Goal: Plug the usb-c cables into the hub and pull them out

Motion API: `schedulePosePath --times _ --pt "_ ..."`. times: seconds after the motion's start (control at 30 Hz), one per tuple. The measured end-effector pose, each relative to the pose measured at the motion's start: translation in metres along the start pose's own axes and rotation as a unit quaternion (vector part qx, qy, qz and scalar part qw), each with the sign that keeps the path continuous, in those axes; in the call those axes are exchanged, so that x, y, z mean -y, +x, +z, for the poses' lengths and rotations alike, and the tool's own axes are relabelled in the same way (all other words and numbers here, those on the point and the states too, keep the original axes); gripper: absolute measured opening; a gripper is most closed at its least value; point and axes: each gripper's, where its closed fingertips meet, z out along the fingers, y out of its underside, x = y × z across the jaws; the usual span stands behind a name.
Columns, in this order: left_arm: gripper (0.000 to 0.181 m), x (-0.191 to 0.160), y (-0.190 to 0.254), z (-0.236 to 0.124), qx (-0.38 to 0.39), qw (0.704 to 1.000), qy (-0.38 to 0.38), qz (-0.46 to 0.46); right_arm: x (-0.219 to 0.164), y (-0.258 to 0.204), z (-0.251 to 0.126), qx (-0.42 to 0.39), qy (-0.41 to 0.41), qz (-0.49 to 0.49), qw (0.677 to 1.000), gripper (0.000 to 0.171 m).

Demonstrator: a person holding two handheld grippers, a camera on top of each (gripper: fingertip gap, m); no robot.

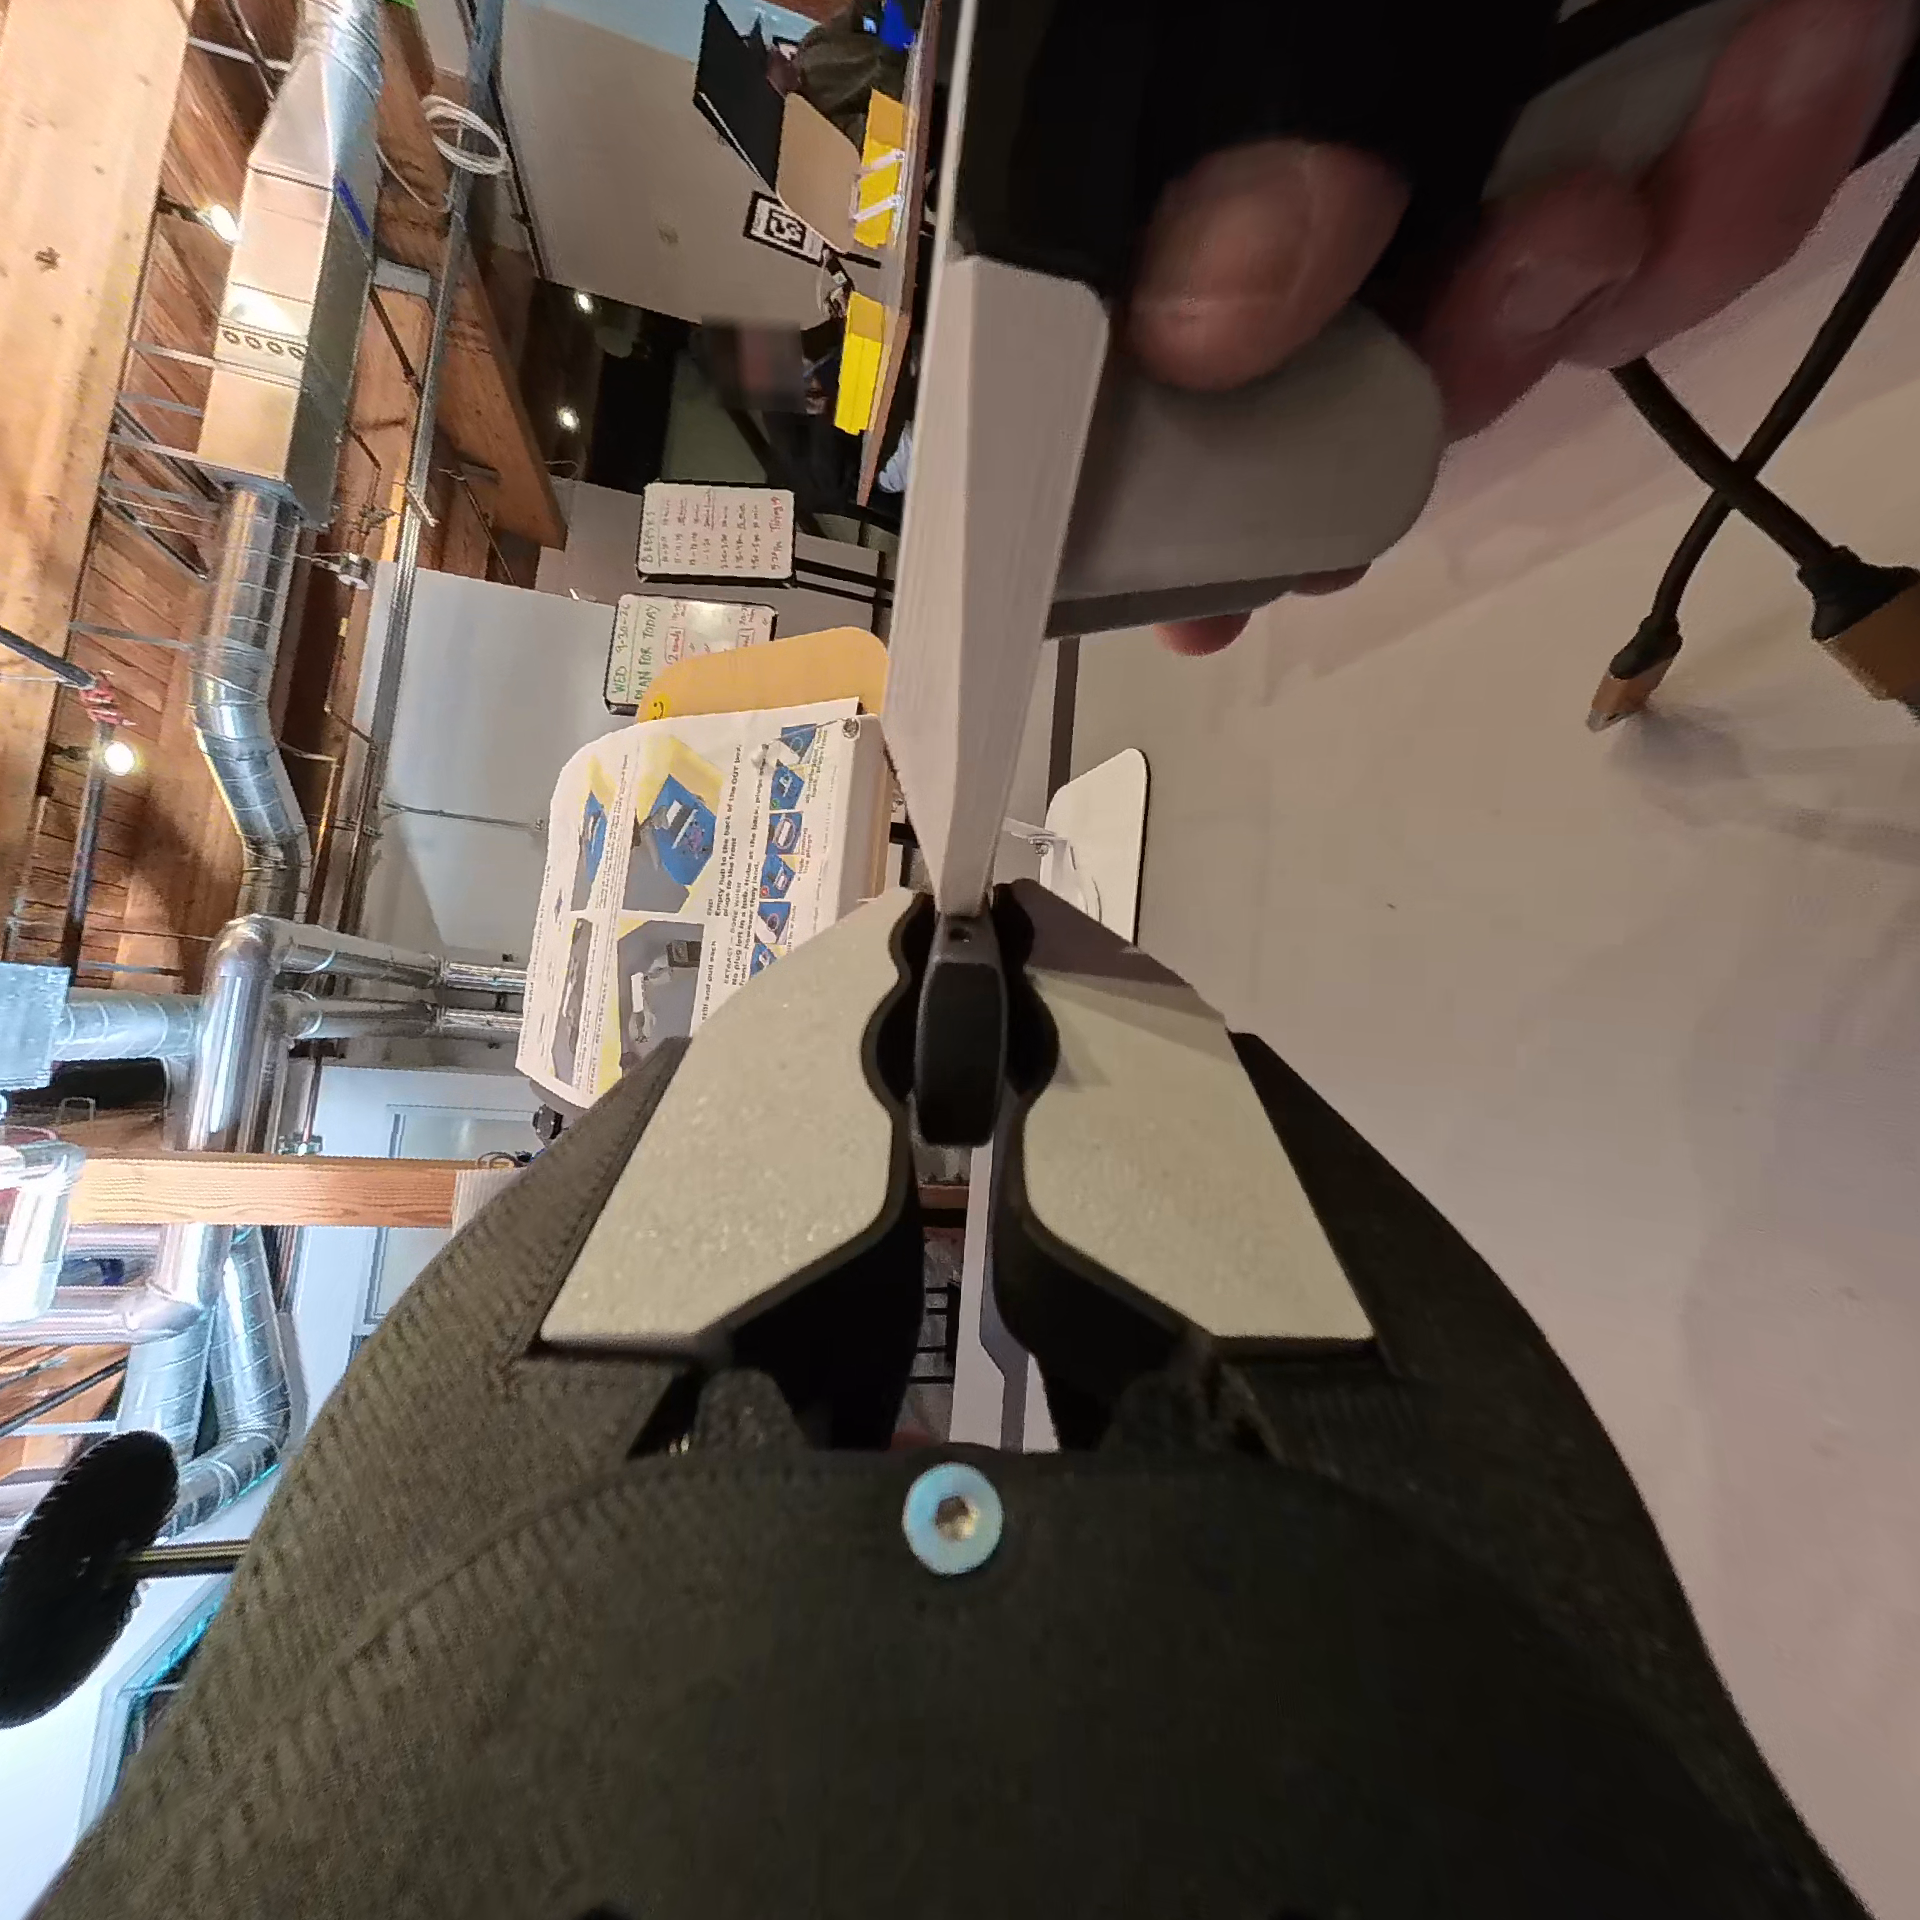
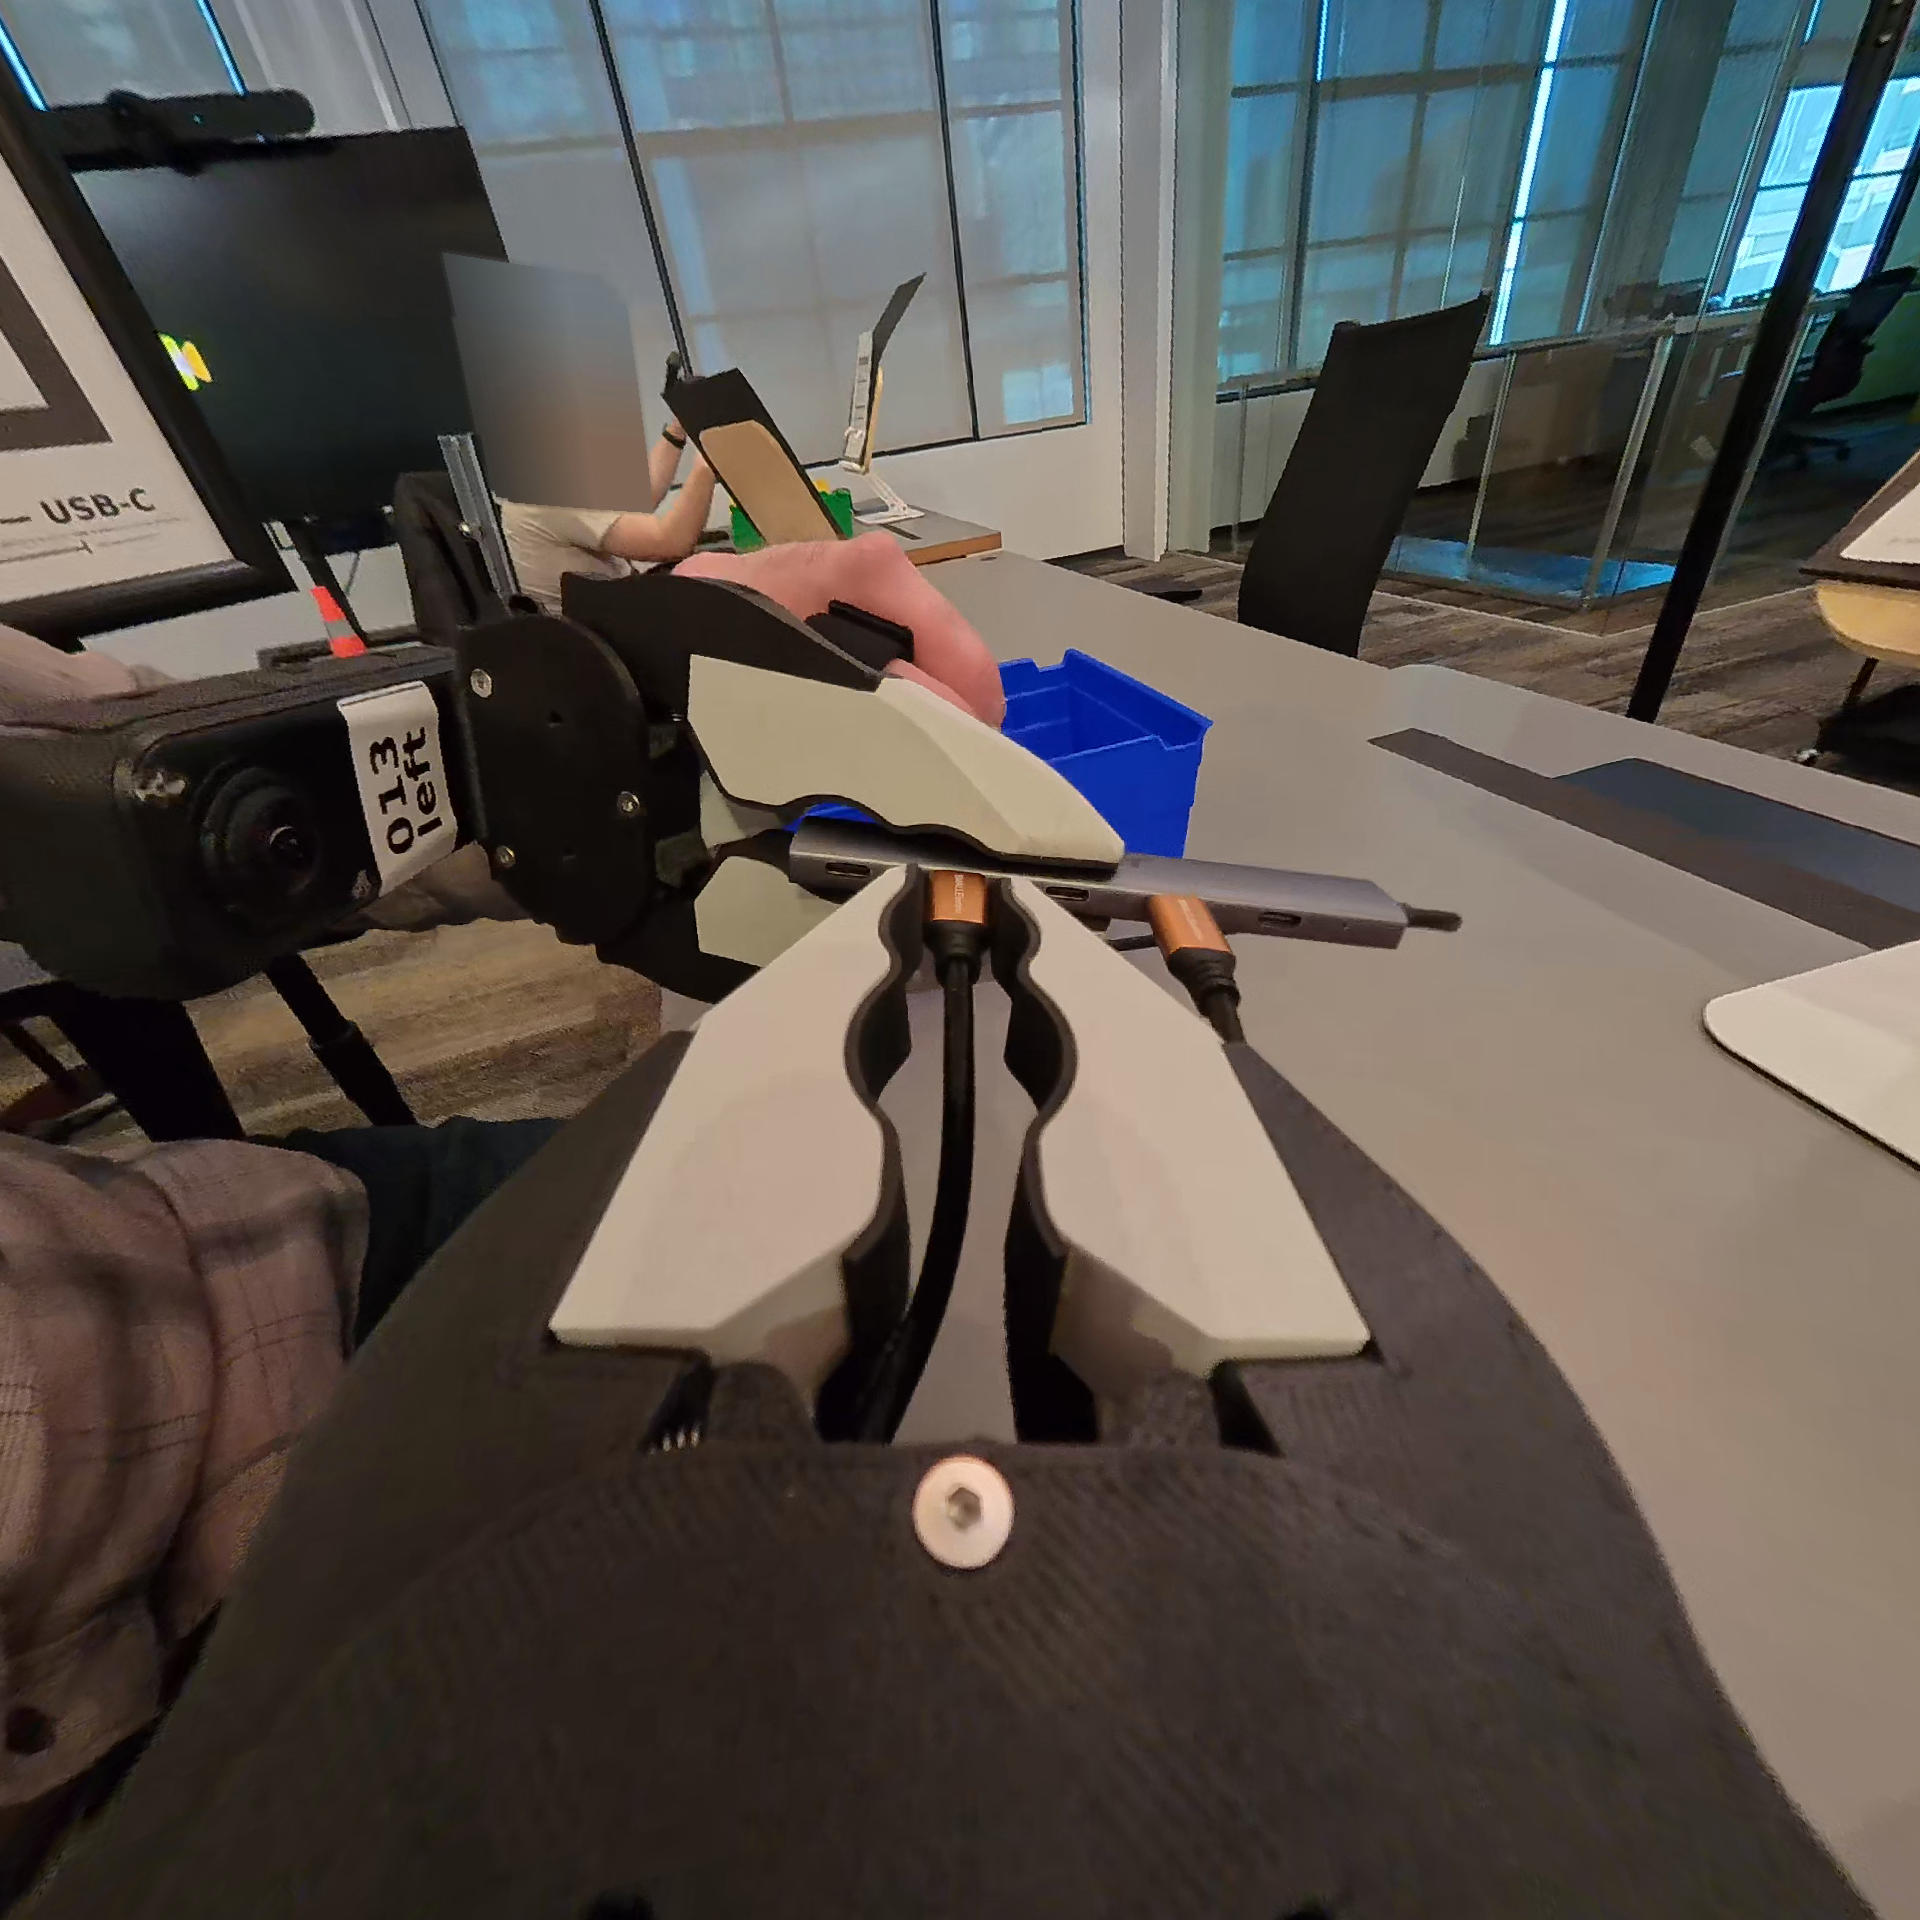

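**Both grippers at the hub**

Left wrist view: the left gripper is pinched narrow on the hub, seen edge-on above the table.

Right wrist view: the right gripper is clamped on a plug seated in the hub. A second plug sits just beside it. A blue bin stands behind.

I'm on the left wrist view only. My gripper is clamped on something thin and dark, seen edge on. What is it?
Observer: The grey hub. The left gripper grips it near one end.
Operator: Any cables plugged in?
Observer: Two. One orange plug sits nearer your gripper, and a second orange plug is farther along the same side.
Operator: Where's the right gripper?
Observer: The right gripper is closed on the nearer orange plug, its black cable running back between the fingers.
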Motion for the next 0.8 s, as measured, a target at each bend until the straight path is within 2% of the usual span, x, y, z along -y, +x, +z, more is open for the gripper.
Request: schedulePosePath --times 0.33,0.63,0.8 --pt "0.010 -0.0057 0.0006 0.0013 -0.002 0.999 -0.019 -0.028 0.0009 0.0016 0.0036 -0.058 0.005 -0.030 0.998 0.009" --pt "0.011 -0.0020 -0.0016 -0.0045 0.002 0.999 -0.002 -0.039 0.0053 -0.0033 -0.0002 0.016 0.012 0.021 1.000 0.009" --pt "0.011 -0.0058 -0.0063 -0.0010 0.008 0.998 -0.027 -0.048 0.0078 0.0017 0.0031 -0.049 0.018 -0.010 0.999 0.009"
